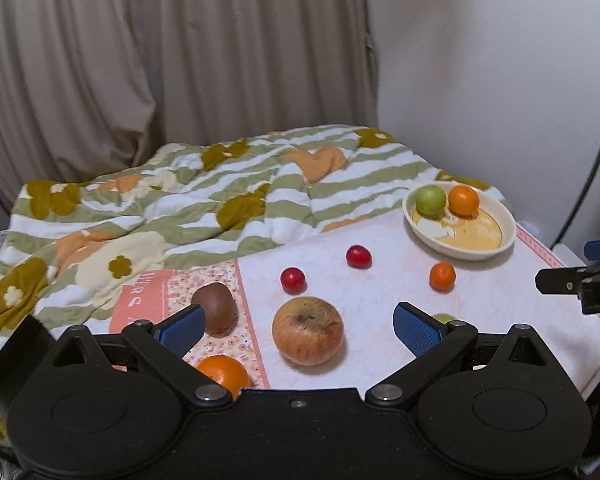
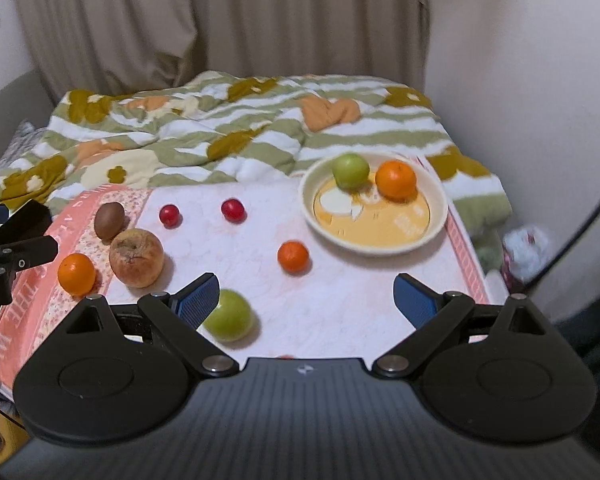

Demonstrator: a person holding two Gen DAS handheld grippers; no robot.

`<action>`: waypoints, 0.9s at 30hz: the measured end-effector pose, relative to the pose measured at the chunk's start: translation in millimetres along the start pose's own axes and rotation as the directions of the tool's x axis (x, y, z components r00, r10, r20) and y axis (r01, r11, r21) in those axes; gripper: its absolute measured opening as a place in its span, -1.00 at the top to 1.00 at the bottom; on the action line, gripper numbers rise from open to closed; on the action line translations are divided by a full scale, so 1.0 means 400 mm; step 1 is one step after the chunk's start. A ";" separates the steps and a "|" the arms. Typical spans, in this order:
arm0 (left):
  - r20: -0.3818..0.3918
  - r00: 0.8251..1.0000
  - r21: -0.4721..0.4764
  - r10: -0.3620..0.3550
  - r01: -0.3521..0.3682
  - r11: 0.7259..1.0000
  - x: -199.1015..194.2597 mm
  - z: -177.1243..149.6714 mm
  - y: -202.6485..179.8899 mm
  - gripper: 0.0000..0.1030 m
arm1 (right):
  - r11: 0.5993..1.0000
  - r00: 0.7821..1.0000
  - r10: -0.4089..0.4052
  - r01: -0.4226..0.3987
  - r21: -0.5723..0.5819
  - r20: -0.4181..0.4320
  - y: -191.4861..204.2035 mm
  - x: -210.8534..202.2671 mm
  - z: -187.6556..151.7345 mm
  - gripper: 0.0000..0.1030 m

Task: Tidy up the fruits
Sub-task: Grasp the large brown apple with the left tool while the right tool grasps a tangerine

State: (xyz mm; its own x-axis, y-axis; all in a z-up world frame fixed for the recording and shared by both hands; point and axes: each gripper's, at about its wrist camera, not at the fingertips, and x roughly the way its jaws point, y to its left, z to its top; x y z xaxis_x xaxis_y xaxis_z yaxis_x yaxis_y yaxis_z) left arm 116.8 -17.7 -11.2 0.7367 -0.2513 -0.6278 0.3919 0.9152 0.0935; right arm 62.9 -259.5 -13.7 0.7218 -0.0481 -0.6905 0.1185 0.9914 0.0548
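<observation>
A beige curtain (image 2: 220, 20) hangs behind a bed covered by a green-and-white striped quilt (image 2: 228, 136), and a pink-bordered white cloth (image 2: 340, 304) lies spread over the near part of the bed.

Taking the cream bowl (image 2: 440, 220) as the landmark: it sits at the far right of the cloth and holds a green apple (image 2: 351, 171) and an orange (image 2: 396, 180), side by side at its far edge. Just in front of the bowl, toward the camera, lies a small tangerine (image 2: 294, 256). Left of the bowl are two red plums (image 2: 233, 210), (image 2: 169, 215), apart from each other. Further left of the bowl, on the cloth's flowered border, lies a brown kiwi (image 2: 109, 215), with a wrinkled old apple (image 2: 136, 252) just in front of it and a second orange (image 2: 76, 274) beside that apple. A second green apple (image 2: 230, 315) lies well in front of the bowl, near the cloth's front edge.

The left gripper (image 1: 300, 326) hovers with its jaws spread wide, empty; the old apple (image 1: 308, 331) shows between its blue pads (image 1: 182, 330) without touching them. The right gripper (image 2: 306, 300) is likewise spread wide and holds nothing; the near green apple lies just beside its left pad, and contact cannot be told.
</observation>
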 end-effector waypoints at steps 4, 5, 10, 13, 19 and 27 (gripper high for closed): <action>-0.024 0.998 0.042 -0.057 0.058 0.997 0.046 -0.014 0.036 -0.98 | 0.997 0.998 -0.064 0.065 0.051 -0.022 0.038 0.015 -0.038 -1.00; -0.031 0.997 0.051 -0.067 0.069 0.996 0.059 -0.016 0.043 -0.98 | 0.995 0.996 -0.079 0.081 0.064 -0.030 0.045 0.020 -0.047 -1.00; -0.069 0.993 0.097 -0.099 0.105 0.990 0.134 -0.028 0.055 -0.98 | 0.984 0.989 -0.133 0.140 0.109 -0.069 0.062 0.052 -0.092 -1.00; -0.091 0.989 0.109 -0.119 0.129 0.986 0.176 -0.033 0.058 -0.98 | 0.979 0.984 -0.150 0.162 0.122 -0.101 0.065 0.078 -0.115 -1.00; -0.147 0.980 0.112 -0.132 0.150 0.982 0.260 -0.042 0.048 -0.96 | 0.976 0.976 -0.153 0.174 0.132 -0.155 0.064 0.138 -0.149 -1.00; -0.193 0.972 0.131 -0.134 0.160 0.978 0.327 -0.049 0.024 -0.88 | 0.979 0.971 -0.140 0.165 0.120 -0.194 0.062 0.188 -0.178 -0.97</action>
State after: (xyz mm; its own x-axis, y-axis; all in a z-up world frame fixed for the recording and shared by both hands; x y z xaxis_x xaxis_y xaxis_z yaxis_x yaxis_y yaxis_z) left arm 206.4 -35.7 -107.5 0.5577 -0.3059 -0.7716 0.5737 0.8139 0.0919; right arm 71.7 -230.0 -115.6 0.5522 -0.1624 -0.8178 0.3176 0.9479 0.0263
